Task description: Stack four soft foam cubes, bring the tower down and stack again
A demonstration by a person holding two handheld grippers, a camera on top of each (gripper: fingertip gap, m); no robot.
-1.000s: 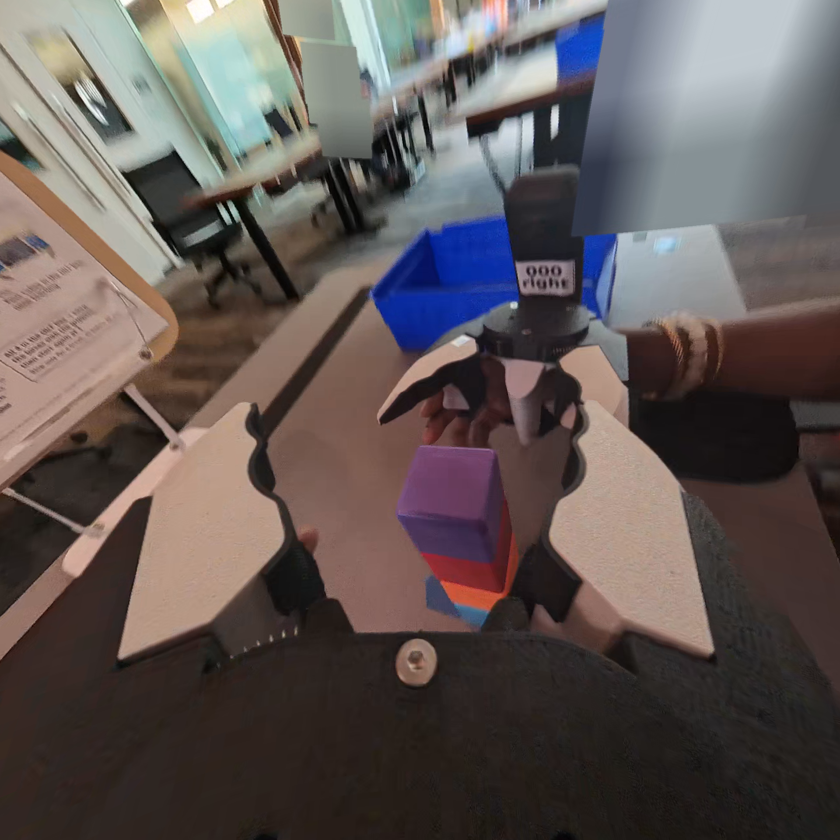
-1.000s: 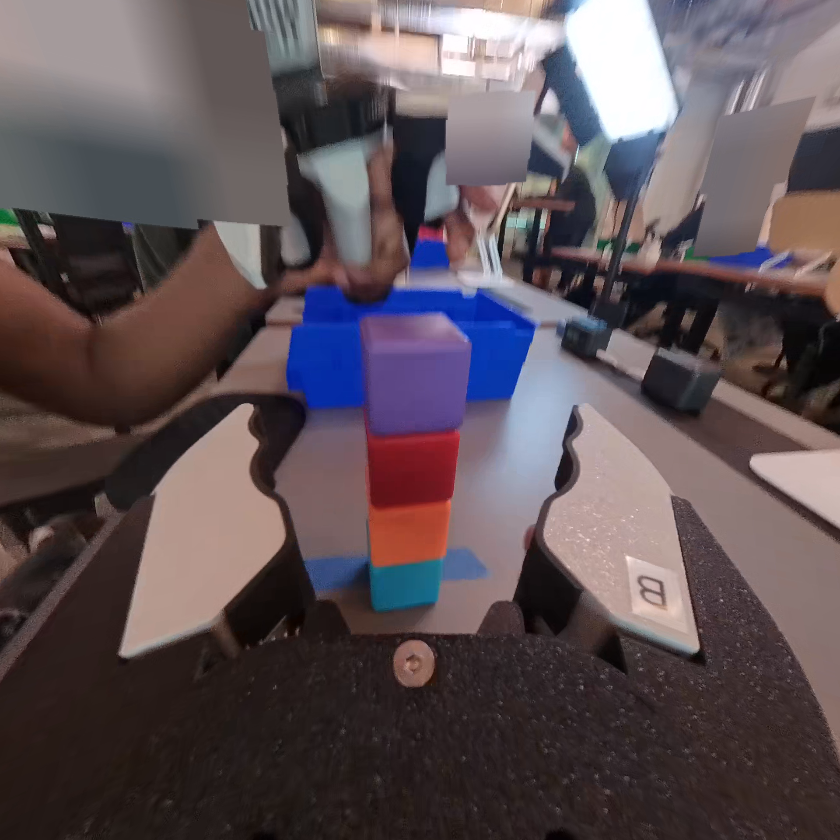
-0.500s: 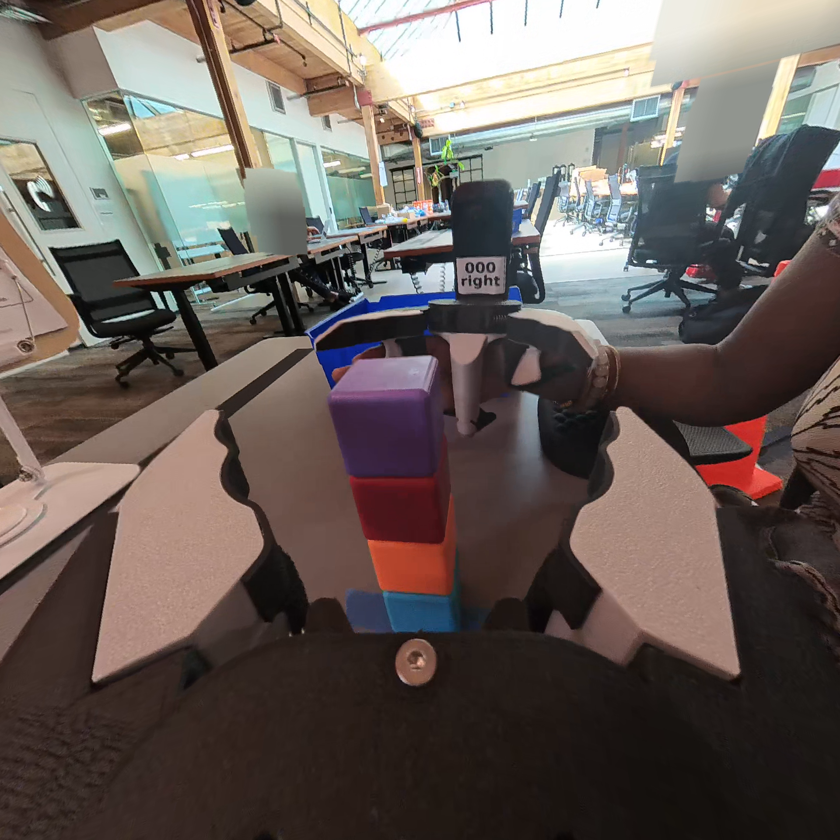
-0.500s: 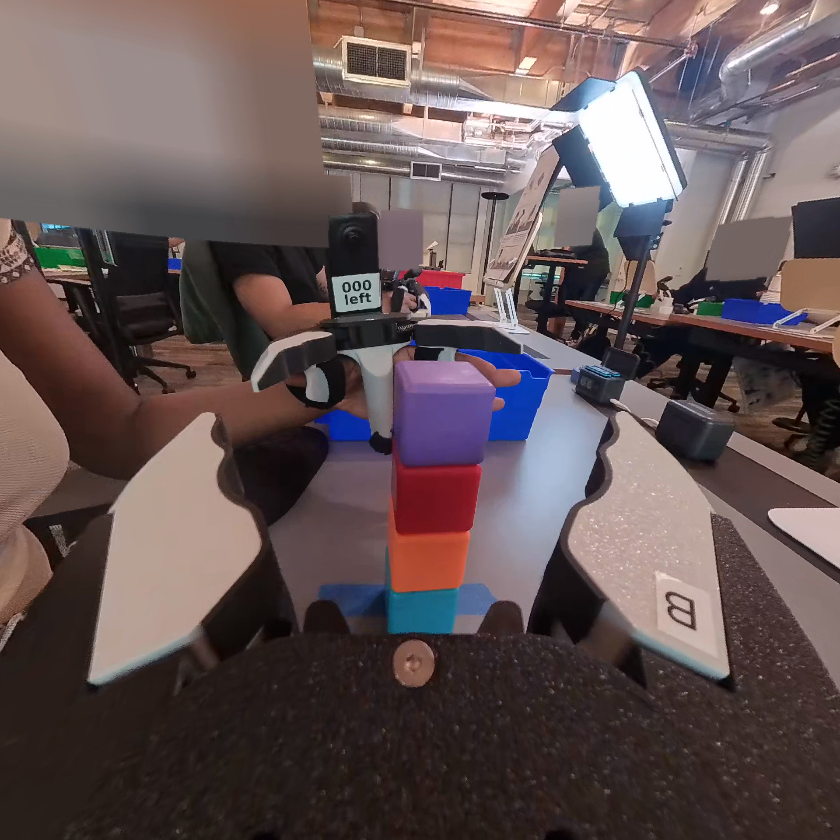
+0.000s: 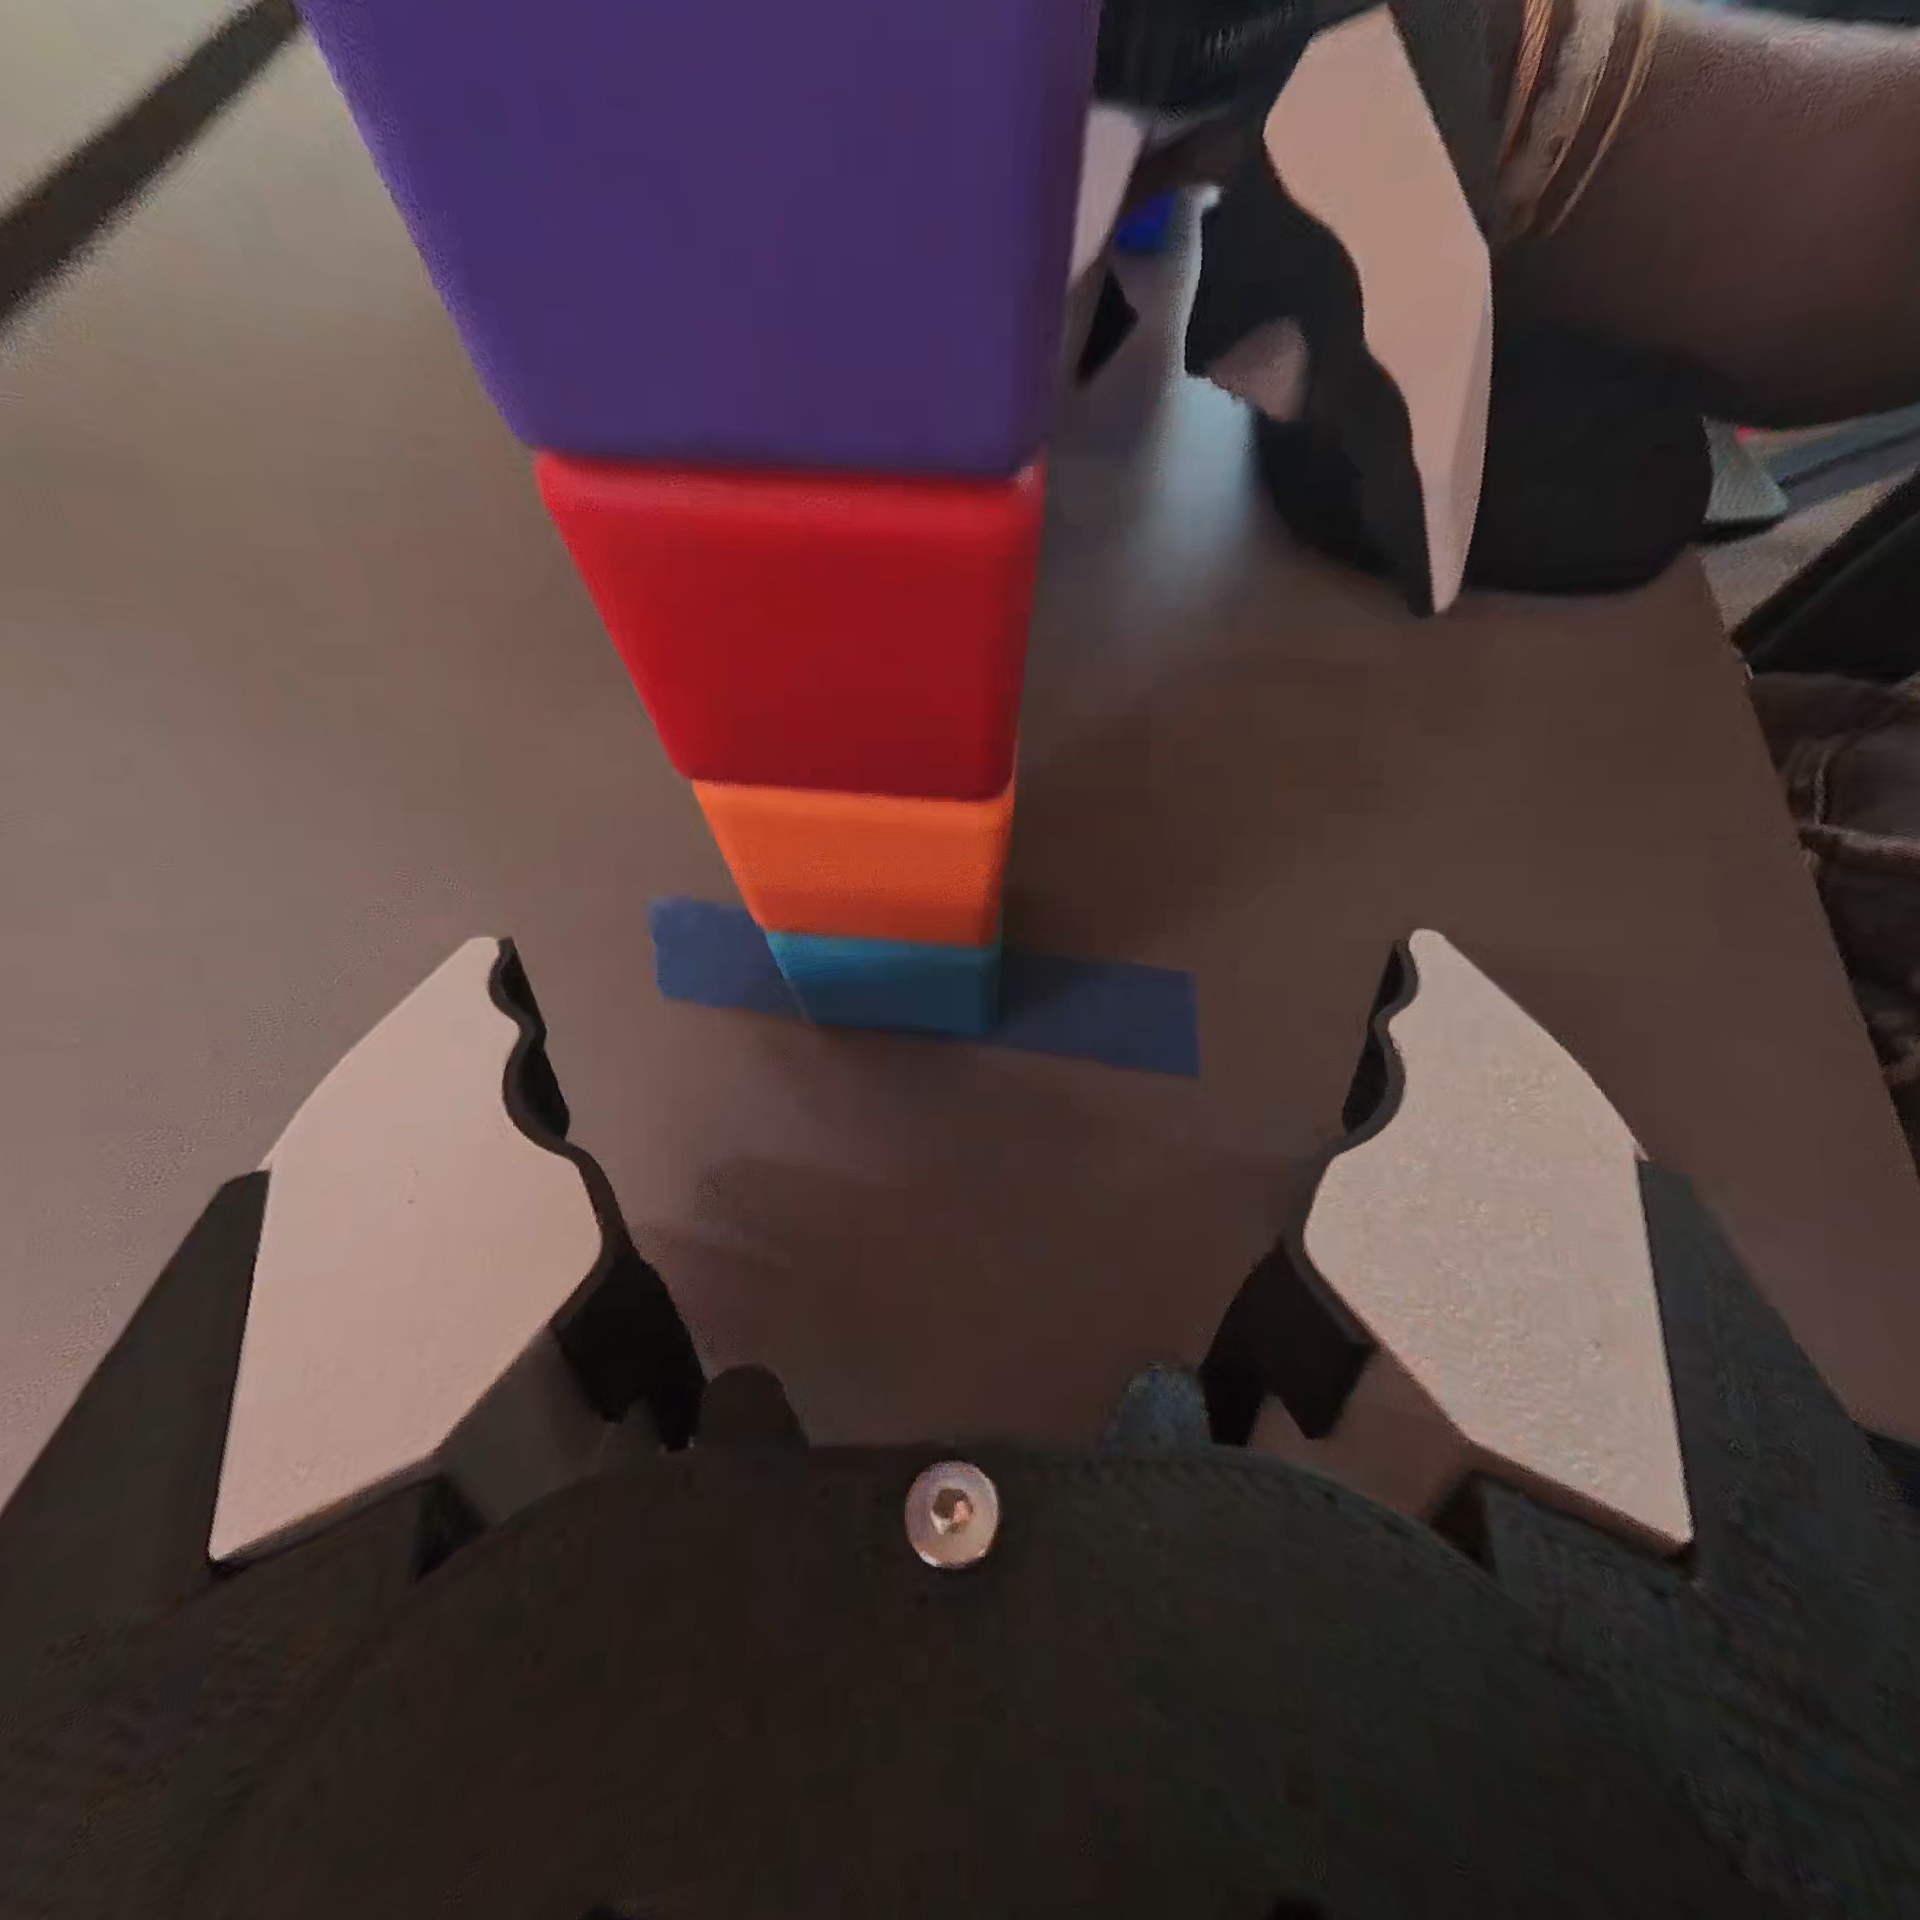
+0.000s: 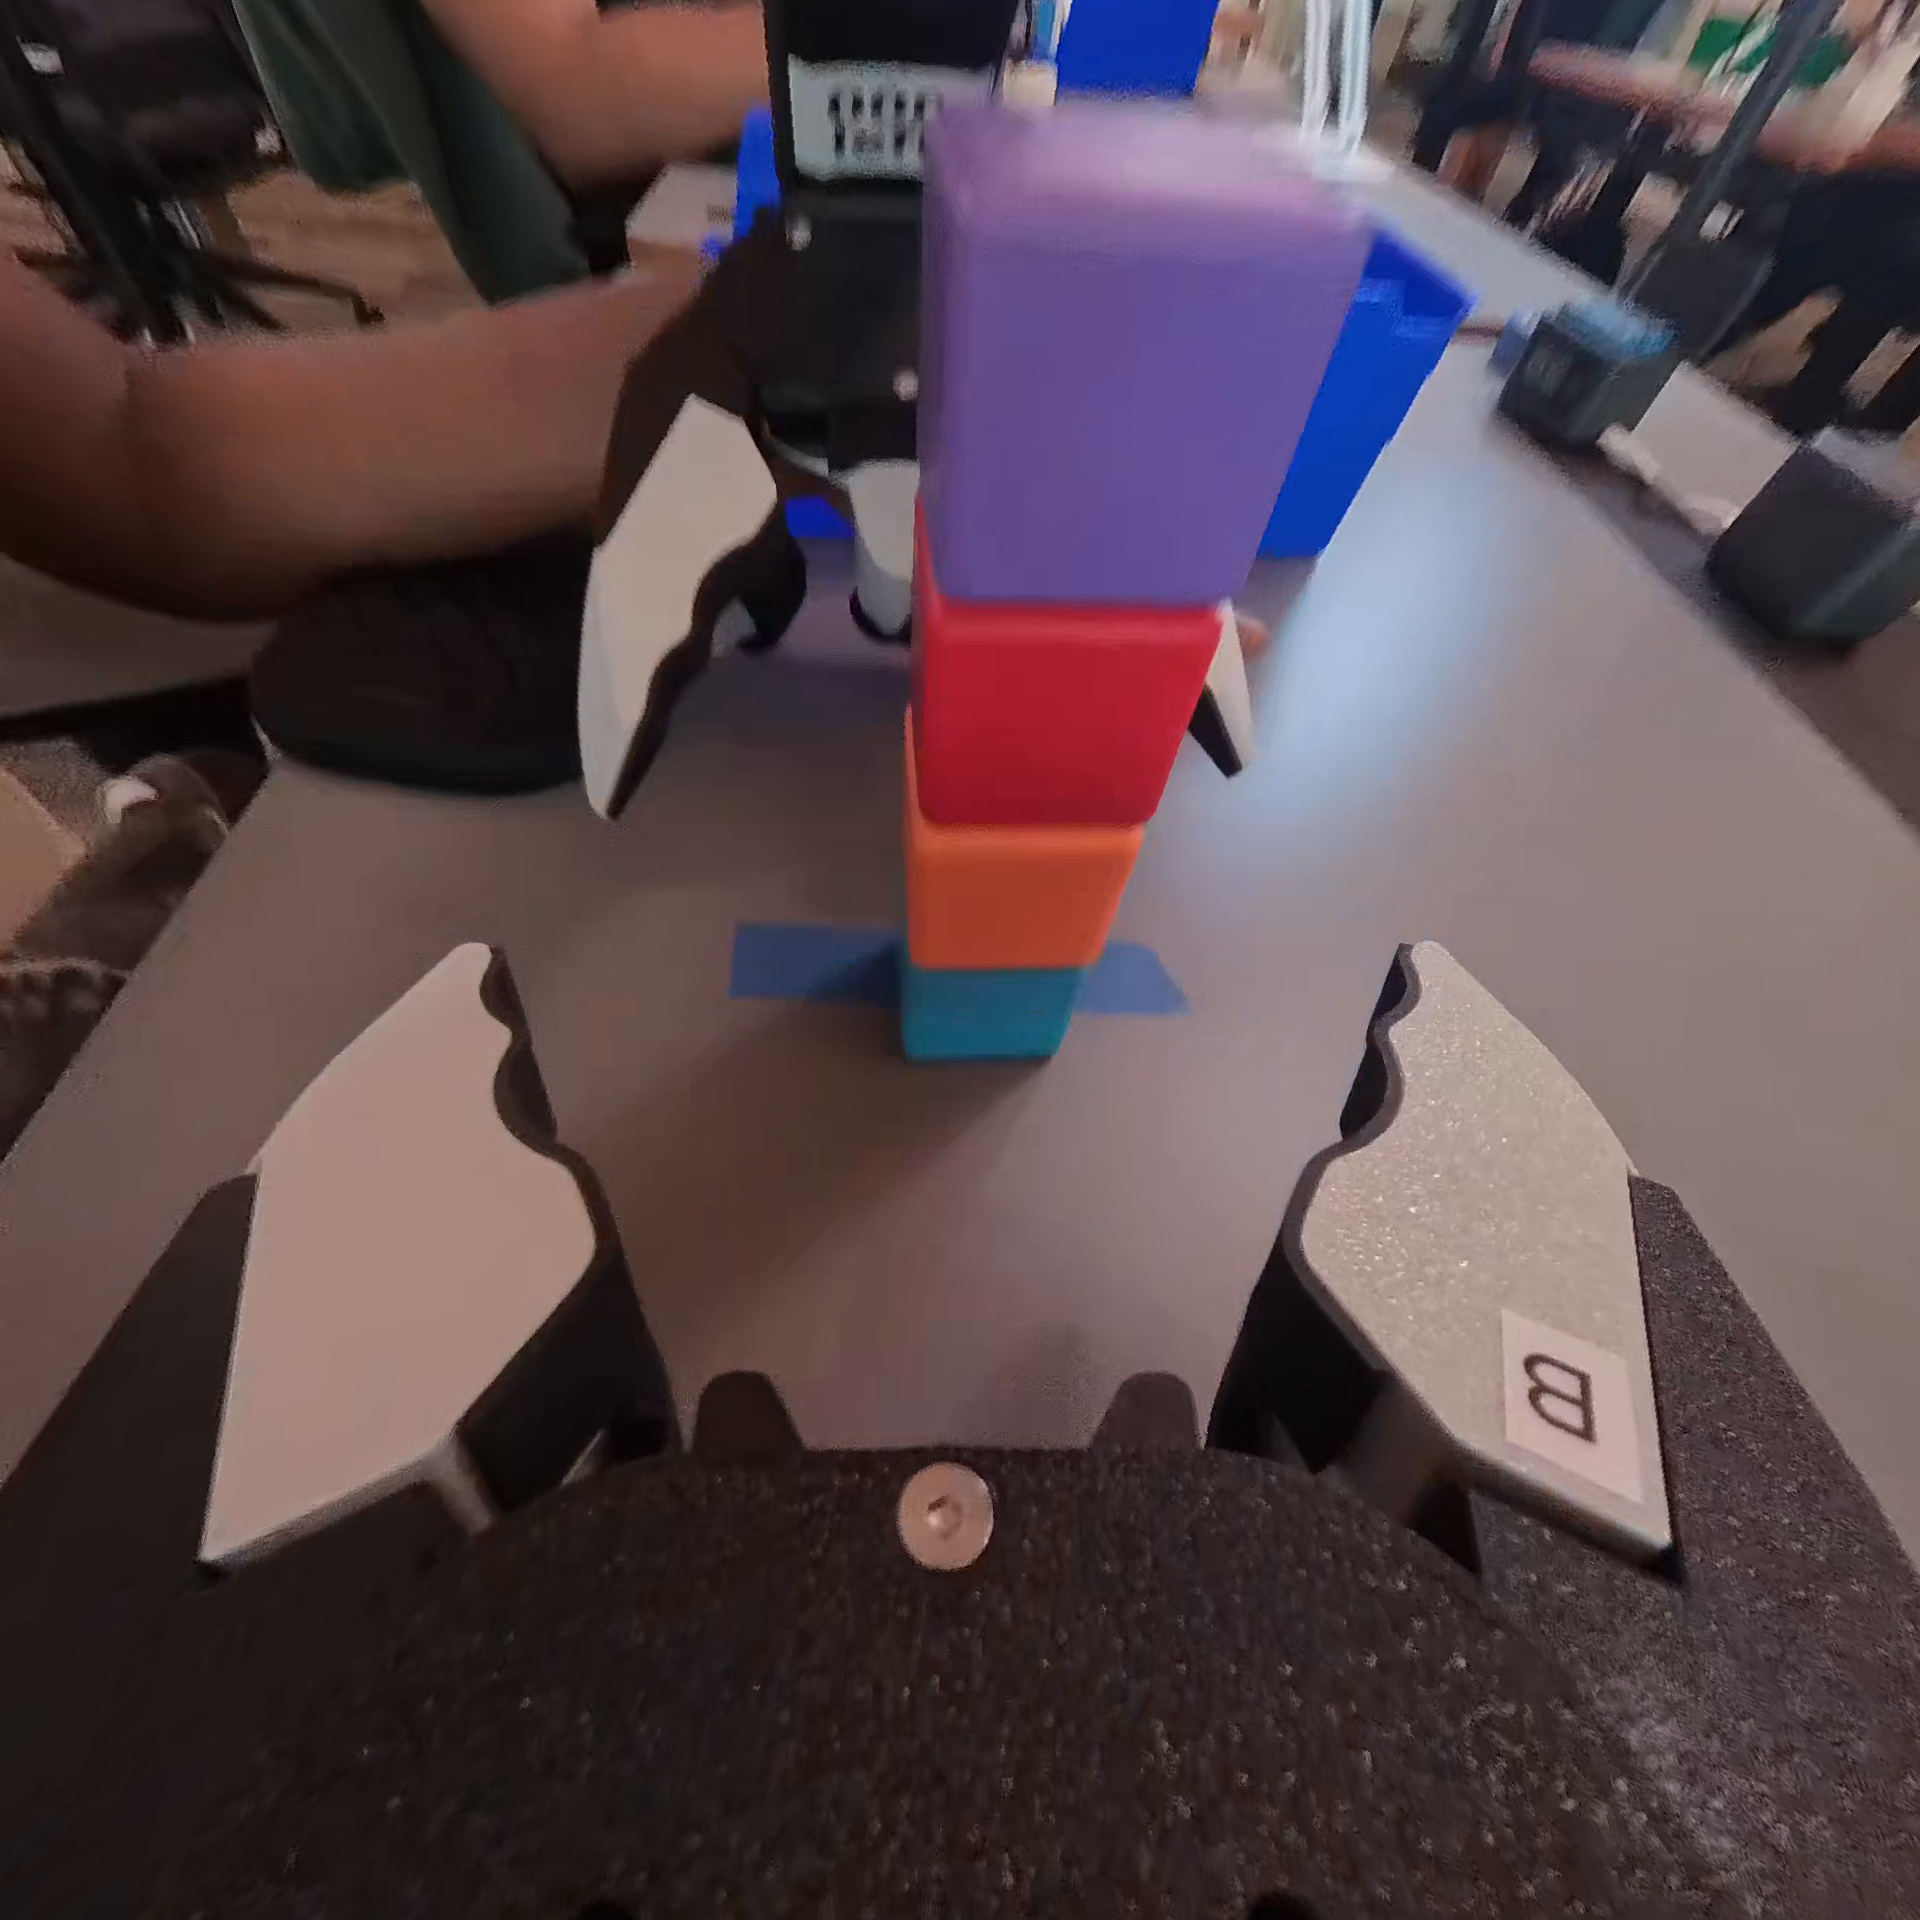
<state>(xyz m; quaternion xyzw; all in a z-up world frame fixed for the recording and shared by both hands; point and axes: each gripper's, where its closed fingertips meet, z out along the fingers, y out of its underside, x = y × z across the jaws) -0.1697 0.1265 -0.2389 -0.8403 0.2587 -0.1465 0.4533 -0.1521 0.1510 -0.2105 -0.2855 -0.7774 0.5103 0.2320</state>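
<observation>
Four foam cubes stacked on blue tape (image 6: 810, 961): teal (image 6: 987, 1013), orange (image 6: 1013, 894), red (image 6: 1055, 717), purple (image 6: 1122, 364) | left gripper (image 5: 951, 971) jaws spread wide, empty | right gripper (image 6: 945, 971) jaws likewise wide, empty.

A strip of blue tape (image 6: 800, 961) lies on the grey table (image 6: 1455, 883); a blue bin (image 6: 1351, 395) sits behind.

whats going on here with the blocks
A person holds a hand-held gripper in each hand, on opposite sides of a four-cube foam tower. The purple cube sits on the red cube, then the orange cube, then the teal cube, which stands on a blue tape strip on the grey table. The left hand-held gripper and right hand-held gripper are both open and empty, touching nothing.
</observation>
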